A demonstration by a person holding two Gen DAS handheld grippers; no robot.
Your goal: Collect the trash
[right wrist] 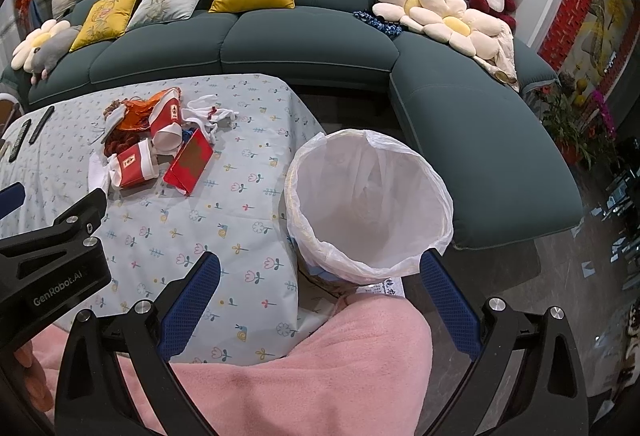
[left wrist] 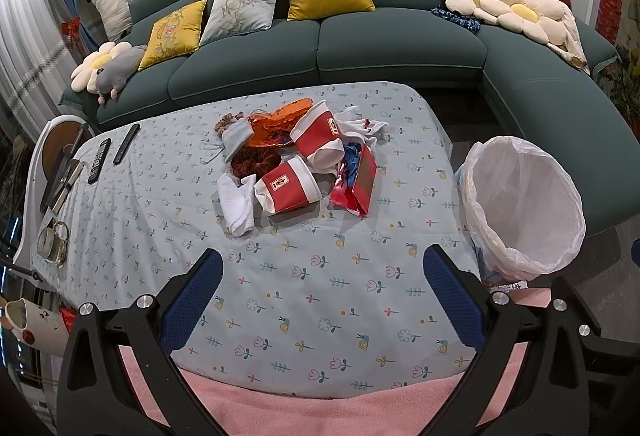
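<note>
A pile of trash lies mid-table: two red-and-white paper cups (left wrist: 287,187) (left wrist: 320,136), a red packet (left wrist: 357,183), orange foil (left wrist: 276,124), white tissues (left wrist: 239,202) and a brown scrunchie (left wrist: 256,160). The same pile shows in the right wrist view, with a cup (right wrist: 134,166) and the red packet (right wrist: 189,161). A bin with a white liner (left wrist: 524,208) (right wrist: 368,200) stands at the table's right edge. My left gripper (left wrist: 324,268) is open and empty, short of the pile. My right gripper (right wrist: 320,272) is open and empty, near the bin's rim.
Two remote controls (left wrist: 100,160) (left wrist: 127,143) lie at the table's far left. A small clock (left wrist: 54,242) and a mug (left wrist: 32,324) sit at the left edge. A green corner sofa (left wrist: 400,44) with cushions and plush toys runs behind and right. Pink cloth (right wrist: 320,376) covers the near foreground.
</note>
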